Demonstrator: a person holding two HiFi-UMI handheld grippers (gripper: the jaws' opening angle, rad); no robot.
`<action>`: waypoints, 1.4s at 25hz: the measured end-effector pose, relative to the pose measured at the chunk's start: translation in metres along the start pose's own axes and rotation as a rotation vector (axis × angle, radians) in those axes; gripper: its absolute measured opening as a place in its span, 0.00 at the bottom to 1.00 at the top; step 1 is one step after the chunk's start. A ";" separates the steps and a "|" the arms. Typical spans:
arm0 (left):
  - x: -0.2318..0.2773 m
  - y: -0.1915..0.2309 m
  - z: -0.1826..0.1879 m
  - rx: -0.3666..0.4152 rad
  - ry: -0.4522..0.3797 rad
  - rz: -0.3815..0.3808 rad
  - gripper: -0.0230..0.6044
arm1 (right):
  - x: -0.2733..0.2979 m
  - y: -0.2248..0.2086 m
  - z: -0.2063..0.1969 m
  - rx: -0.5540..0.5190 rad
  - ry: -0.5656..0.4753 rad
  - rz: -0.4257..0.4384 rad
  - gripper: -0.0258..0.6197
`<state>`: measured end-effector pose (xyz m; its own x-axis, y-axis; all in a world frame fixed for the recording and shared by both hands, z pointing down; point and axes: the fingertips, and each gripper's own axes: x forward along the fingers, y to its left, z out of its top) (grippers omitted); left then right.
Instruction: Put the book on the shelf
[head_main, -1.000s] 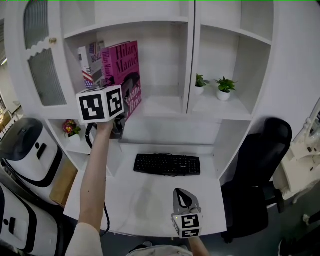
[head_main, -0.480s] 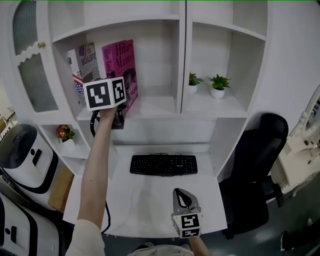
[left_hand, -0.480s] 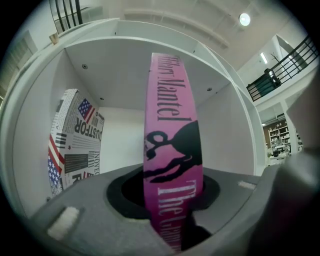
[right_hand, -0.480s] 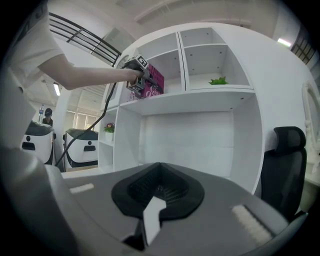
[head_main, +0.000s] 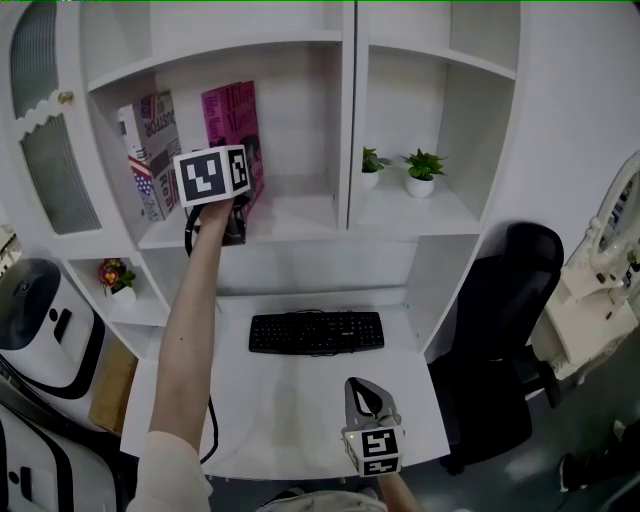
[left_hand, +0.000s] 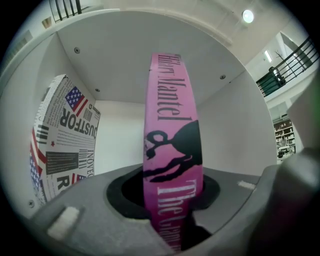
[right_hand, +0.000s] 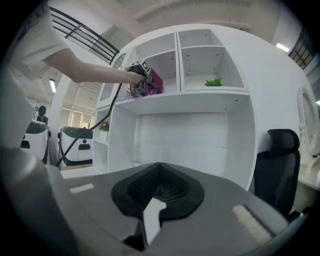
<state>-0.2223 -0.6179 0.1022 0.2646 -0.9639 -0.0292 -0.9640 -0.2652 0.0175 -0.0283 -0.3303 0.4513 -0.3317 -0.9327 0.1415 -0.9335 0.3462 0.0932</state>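
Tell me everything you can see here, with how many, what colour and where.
pink book: one, pink, upright in left shelf compartment
newsprint book: one, white with print, leaning at that compartment's left
potted plants: two, green, right compartment
flowerpot: one, pink blooms, lower-left shelf
keyboard: one, black, on desk
office chair: one, black, right of desk
rounded machines: two, white and black, floor at left
shelf unit: one, white, above desk
left gripper: one, grey, shut on the pink book
right gripper: one, grey, shut and empty, above desk's near edge

Book (head_main: 232, 115) in shelf bay (head_main: 300, 212), rt of 2nd book (head_main: 145, 150).
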 end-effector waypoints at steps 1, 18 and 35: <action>0.003 0.000 0.000 0.001 -0.004 0.002 0.27 | 0.000 -0.001 -0.001 0.001 0.002 -0.005 0.04; 0.045 0.005 -0.003 0.006 0.003 0.008 0.27 | 0.031 -0.010 0.007 -0.036 -0.009 -0.002 0.04; 0.047 0.003 -0.005 0.032 0.019 -0.002 0.28 | 0.043 -0.029 0.019 0.003 -0.017 -0.052 0.04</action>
<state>-0.2121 -0.6640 0.1064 0.2667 -0.9637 -0.0104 -0.9637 -0.2666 -0.0142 -0.0186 -0.3826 0.4358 -0.2853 -0.9509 0.1200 -0.9499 0.2972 0.0968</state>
